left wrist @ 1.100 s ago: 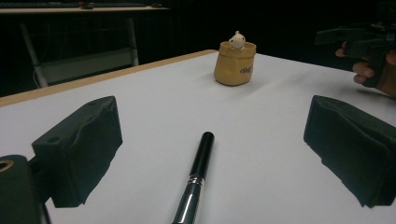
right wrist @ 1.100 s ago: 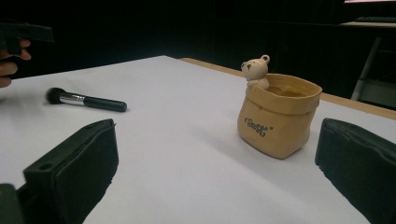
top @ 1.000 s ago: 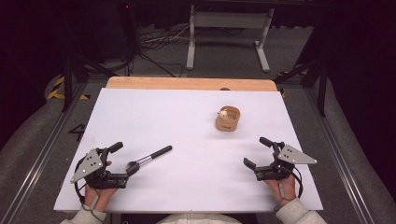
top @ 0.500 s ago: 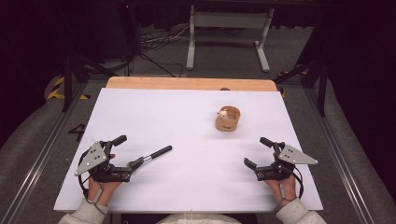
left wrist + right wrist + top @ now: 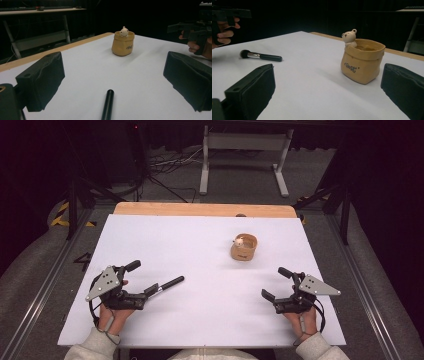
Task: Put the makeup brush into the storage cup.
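Observation:
A makeup brush with a black handle lies on the white table at the front left, handle pointing right and away. My left gripper stands open over the bristle end, and the brush's handle runs out between the jaws. A tan bag-shaped pot with a small bear on its rim stands upright right of centre. My right gripper is open at the front right with nothing in it. The pot sits ahead of the right gripper, and the brush lies far left.
A wooden strip edges the table's far side. Beyond it, on the dark floor, are a metal stand and cables. In the left gripper view the pot stands ahead, and the other gripper is at the far right.
My left gripper has moved a little forward and right along the brush. The brush, the pot and the right gripper have stayed where they were.

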The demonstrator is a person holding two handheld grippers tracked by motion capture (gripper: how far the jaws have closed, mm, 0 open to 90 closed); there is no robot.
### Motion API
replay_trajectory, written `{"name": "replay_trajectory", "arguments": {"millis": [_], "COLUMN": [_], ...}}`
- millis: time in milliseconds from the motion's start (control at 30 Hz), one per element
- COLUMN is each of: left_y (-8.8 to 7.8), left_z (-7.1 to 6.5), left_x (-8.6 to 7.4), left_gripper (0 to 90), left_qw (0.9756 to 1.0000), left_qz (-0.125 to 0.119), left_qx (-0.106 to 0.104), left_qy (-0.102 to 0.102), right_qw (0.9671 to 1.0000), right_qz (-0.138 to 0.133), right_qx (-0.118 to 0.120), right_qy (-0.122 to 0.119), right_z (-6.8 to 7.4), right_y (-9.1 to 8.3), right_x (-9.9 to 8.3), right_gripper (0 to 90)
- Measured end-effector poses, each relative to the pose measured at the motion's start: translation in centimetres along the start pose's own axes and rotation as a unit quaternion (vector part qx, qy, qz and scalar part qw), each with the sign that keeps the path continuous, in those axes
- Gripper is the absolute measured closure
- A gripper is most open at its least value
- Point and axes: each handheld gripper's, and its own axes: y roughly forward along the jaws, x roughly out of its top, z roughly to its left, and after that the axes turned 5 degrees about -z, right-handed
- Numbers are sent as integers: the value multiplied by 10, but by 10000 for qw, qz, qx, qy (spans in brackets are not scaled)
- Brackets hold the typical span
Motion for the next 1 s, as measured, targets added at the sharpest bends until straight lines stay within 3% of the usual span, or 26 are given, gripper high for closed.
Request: {"name": "replay_trajectory", "arguments": {"millis": [367,400,433,600,667,700,800,1000], "left_y": [9,13,13,20,24,24,32,43], "left_z": [2,3,3,7,9,9,11,13], "left_x": [15,18,18,31,36,36,39,44], "left_gripper": [14,6,0,0,6,17,19,20], "left_qw": [9997,9987,9987,9941,9901,9901,9820,9685], "left_qz": [231,489,489,1047,1358,1358,1838,2419], "left_qx": [9,17,17,74,3,3,-89,-260], "left_qy": [116,145,145,273,365,365,433,520], "right_qw": [10000,10000,10000,10000,10000,10000,10000,9999], "right_qz": [2,-4,-4,22,41,41,8,17], "right_qx": [-5,3,3,18,0,0,25,9], "right_qy": [34,42,42,63,54,54,68,106], "right_z": [0,0,0,-1,-1,-1,-2,-3], "right_y": [-2,-2,-2,-4,-3,-3,-4,-4], "right_x": [2,2,2,2,2,2,2,2], "right_gripper": [0,0,0,0,0,0,0,0]}}
